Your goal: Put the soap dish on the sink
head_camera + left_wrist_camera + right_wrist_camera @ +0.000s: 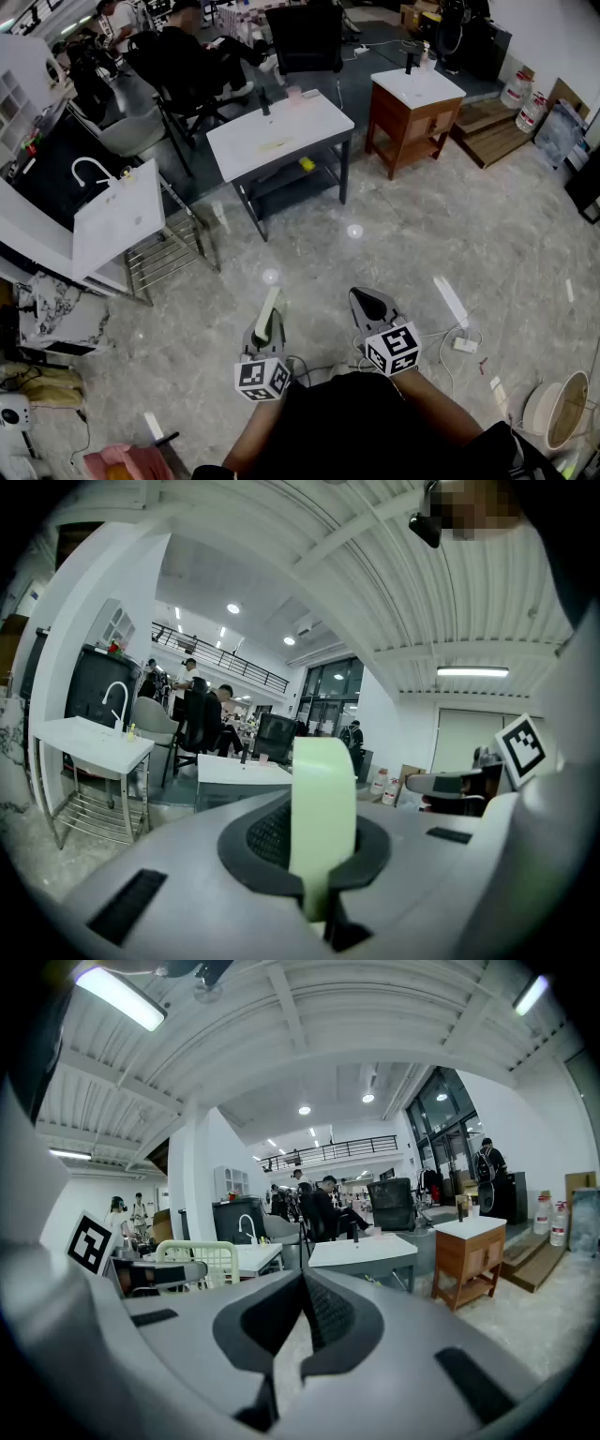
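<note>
Well, I judge this to be the carrying stage: the soap dish (pixel 323 789) is in hand but not yet anywhere near a sink. My left gripper (pixel 269 321) has its fingers (pixel 272 841) clamped on the dish, which stands on edge between them, a pale green band rising straight up in the left gripper view. My right gripper (pixel 368 302) carries nothing; its fingers (pixel 328 1312) are pressed together with only floor showing past them. Both grippers are held out in front of my body over the marble floor (pixel 394 244).

Three sinks lie ahead, all well apart from me: a white tabletop sink (pixel 281 141) straight on, a wooden cabinet sink (pixel 417 89) further to the right, and a wire-rack sink (pixel 117 220) with a curved tap on the left. The next move, as I see it, calls for walking up to one of them, tipping the dish flat over a bare part of the top, lowering it until it rests, and only then letting the fingers part.

I cannot tell which sink is meant. The dish shows edge-on, so its shape is hard to read; the head view gives only a thin pale strip. The basin in the middle tabletop is too faint to make out.
</note>
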`<state>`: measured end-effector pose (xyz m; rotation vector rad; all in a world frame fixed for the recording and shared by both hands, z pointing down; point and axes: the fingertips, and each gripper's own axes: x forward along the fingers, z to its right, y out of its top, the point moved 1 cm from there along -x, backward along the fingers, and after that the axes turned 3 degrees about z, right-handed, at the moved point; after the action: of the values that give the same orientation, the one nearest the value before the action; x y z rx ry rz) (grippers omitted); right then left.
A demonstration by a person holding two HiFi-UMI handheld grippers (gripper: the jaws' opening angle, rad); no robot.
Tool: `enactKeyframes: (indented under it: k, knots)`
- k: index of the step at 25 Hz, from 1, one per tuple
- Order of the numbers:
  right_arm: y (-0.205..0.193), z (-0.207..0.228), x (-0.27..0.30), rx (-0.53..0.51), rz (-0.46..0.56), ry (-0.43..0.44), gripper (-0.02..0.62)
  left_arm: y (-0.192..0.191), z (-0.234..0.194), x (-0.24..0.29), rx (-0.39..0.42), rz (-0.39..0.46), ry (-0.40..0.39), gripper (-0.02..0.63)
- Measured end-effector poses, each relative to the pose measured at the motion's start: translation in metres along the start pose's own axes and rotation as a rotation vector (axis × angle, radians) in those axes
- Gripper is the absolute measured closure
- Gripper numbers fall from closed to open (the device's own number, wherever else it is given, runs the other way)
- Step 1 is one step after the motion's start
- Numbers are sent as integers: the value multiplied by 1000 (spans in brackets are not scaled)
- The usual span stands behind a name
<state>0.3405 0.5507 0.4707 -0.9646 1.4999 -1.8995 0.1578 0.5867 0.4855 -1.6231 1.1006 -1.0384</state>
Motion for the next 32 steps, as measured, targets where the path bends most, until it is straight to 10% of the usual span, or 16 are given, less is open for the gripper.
enactKeyframes:
  k: [21, 32]
  knots:
    - [-22, 14, -7, 81, 24, 12, 598, -2, -20, -13, 20, 3, 88, 591]
    - [-30, 40, 53, 80, -53, -43, 598, -1, -60, 63, -21, -23, 44, 591]
